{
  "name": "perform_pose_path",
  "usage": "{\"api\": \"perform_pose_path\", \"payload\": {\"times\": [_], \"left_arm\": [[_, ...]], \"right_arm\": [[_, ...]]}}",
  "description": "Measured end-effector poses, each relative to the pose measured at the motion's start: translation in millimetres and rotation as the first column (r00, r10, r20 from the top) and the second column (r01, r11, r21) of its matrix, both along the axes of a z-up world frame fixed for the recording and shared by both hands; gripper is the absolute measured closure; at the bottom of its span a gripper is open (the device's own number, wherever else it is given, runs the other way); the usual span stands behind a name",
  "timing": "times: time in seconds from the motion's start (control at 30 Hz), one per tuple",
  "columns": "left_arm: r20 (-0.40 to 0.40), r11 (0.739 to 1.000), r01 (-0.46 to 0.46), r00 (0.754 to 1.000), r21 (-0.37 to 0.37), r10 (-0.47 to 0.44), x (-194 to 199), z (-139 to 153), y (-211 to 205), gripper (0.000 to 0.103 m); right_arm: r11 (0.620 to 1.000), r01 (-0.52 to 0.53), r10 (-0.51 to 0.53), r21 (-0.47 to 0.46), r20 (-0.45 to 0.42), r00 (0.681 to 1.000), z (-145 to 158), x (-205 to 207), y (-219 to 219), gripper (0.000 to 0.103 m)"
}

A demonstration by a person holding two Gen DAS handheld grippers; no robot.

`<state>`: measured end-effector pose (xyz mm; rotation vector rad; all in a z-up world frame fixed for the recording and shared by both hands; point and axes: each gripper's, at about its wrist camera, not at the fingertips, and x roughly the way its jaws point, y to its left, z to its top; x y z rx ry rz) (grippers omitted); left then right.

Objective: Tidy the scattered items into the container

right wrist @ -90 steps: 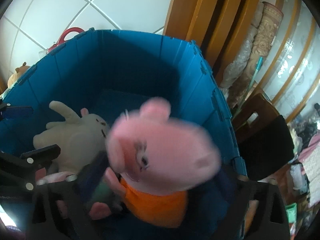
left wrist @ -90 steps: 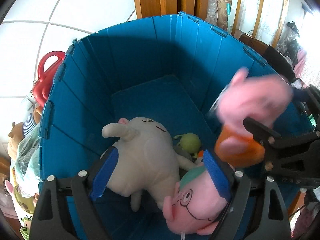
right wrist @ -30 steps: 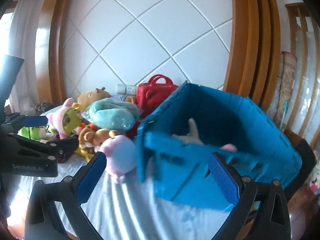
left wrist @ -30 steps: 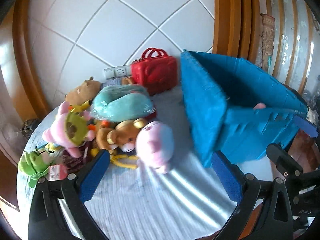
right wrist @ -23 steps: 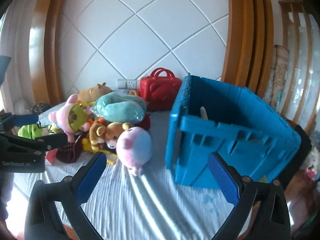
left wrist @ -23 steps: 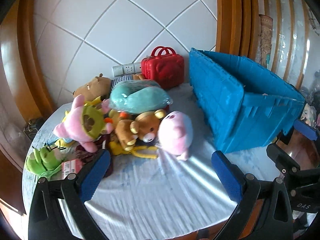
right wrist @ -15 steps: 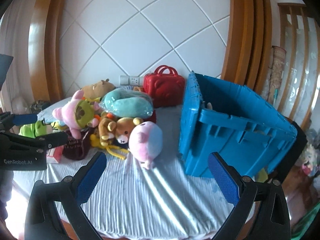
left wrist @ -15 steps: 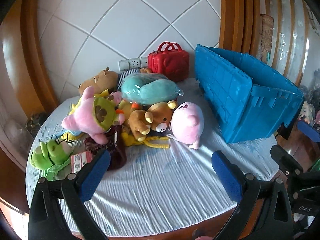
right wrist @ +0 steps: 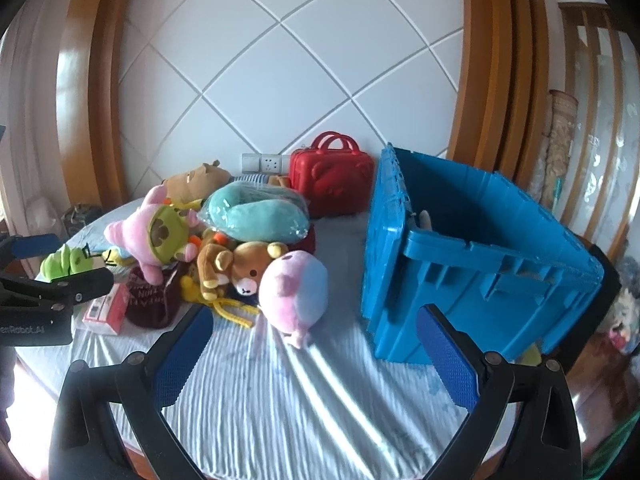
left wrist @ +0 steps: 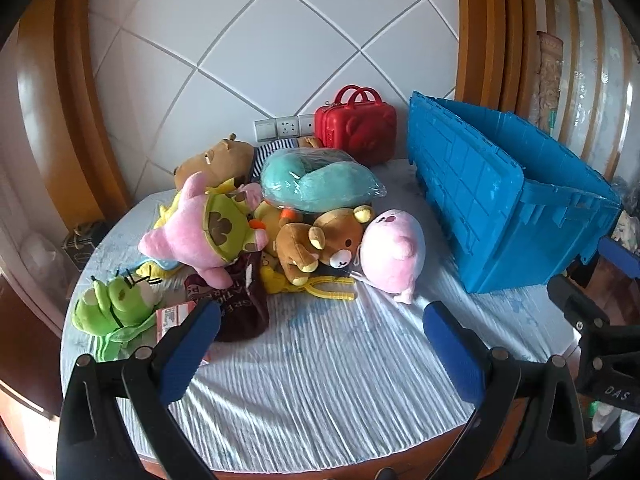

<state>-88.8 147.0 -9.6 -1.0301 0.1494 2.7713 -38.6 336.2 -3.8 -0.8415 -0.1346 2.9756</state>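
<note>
A blue plastic crate [left wrist: 496,208] [right wrist: 472,264] stands on the right of a round table covered in a white cloth [left wrist: 328,380]. A pile of plush toys lies left of it: a pink round pig [left wrist: 394,254] [right wrist: 294,286], a brown bear [left wrist: 320,242] [right wrist: 240,262], a teal pillow in plastic [left wrist: 316,182] [right wrist: 256,212], a pink and green toy [left wrist: 200,228] [right wrist: 154,236] and a green frog [left wrist: 112,304] [right wrist: 68,262]. My left gripper [left wrist: 320,348] and right gripper [right wrist: 312,356] are both open and empty, held back above the table's near edge.
A red toy suitcase [left wrist: 356,124] [right wrist: 330,178] stands at the back by the tiled wall. A maroon pouch [left wrist: 240,300] and a red and white card [right wrist: 106,312] lie by the pile. Wooden frames flank the wall. The table edge runs close below my fingers.
Both grippers let go of the pig toys in the crate, came out open and pulled back. The view now takes in the whole table and the toy pile.
</note>
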Motion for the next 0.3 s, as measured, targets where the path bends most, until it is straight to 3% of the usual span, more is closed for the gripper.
{"api": "perform_pose_path", "payload": {"times": [0.3], "left_arm": [[-0.002, 1.0, -0.011, 1.0, 0.001, 0.011, 1.1, -1.0, 5.4, 0.0]], "right_arm": [[1.0, 0.005, -0.005, 0.0, 0.016, 1.0, -4.4, -4.1, 6.0, 0.0]]}}
